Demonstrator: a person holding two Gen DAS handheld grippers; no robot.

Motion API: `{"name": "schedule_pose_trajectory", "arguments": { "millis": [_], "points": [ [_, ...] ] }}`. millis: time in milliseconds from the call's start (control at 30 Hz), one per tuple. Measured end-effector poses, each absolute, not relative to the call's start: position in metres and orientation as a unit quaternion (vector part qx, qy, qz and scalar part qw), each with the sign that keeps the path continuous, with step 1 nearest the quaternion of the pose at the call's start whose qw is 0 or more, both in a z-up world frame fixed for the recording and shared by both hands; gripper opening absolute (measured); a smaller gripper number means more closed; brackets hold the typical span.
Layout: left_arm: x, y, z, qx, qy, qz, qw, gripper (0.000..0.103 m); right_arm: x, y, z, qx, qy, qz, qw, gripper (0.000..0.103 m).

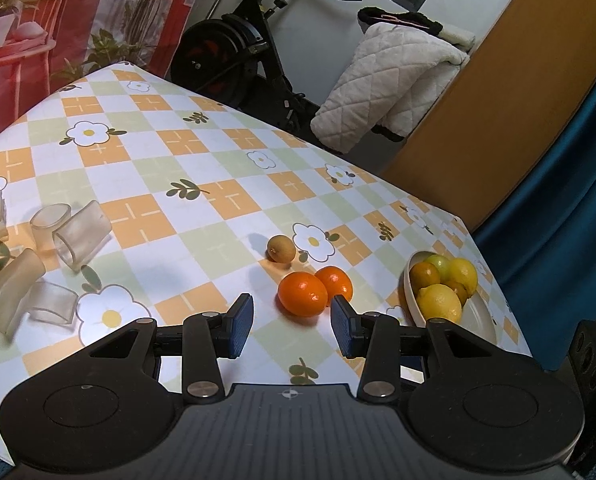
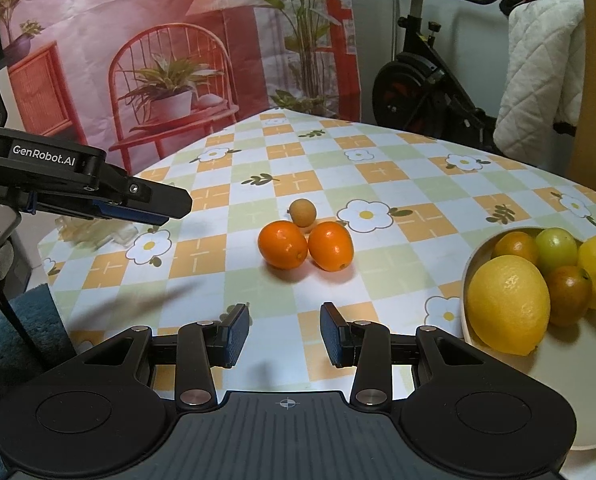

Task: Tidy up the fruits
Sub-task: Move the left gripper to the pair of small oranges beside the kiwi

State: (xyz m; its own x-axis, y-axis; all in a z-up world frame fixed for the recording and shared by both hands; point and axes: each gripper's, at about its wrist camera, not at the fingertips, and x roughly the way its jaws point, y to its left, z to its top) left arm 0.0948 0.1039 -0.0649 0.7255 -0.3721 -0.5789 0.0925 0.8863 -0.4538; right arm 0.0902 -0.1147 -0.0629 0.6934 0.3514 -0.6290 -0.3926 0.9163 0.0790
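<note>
Two oranges [image 1: 302,294] [image 2: 282,244] lie touching on the checked tablecloth, with a small brown fruit [image 1: 281,249] [image 2: 302,212] just behind them. A cream bowl [image 1: 482,320] [image 2: 558,380] at the right holds two lemons [image 2: 508,304], a green fruit [image 2: 556,246] and small dark-orange fruits. My left gripper [image 1: 291,318] is open and empty, its right pad just short of the oranges. It also shows side-on in the right wrist view as the left gripper [image 2: 165,210], hovering above the table to the left. My right gripper [image 2: 283,320] is open, empty and well short of the oranges.
Several translucent tube-like cups [image 1: 81,236] lie scattered at the table's left. Beyond the table's far edge stand an exercise bike [image 1: 233,48] [image 2: 422,80] and a white quilted jacket [image 1: 386,80]. A printed backdrop [image 2: 169,60] hangs behind. The bowl sits near the table's right edge.
</note>
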Motion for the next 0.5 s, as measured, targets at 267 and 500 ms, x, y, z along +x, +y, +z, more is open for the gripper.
{"name": "schedule_pose_trajectory", "arguments": {
  "millis": [267,500],
  "points": [
    [0.1,0.105,-0.064,-0.202,0.345,-0.125,0.908,0.045,0.094,-0.115,-0.062,-0.036,0.33,0.199,0.922,0.037],
    [0.124,0.095,-0.065,-0.187,0.35,-0.13,0.909,0.045,0.112,-0.114,-0.054,-0.054,0.31,0.196,0.929,0.037]
  ]
}}
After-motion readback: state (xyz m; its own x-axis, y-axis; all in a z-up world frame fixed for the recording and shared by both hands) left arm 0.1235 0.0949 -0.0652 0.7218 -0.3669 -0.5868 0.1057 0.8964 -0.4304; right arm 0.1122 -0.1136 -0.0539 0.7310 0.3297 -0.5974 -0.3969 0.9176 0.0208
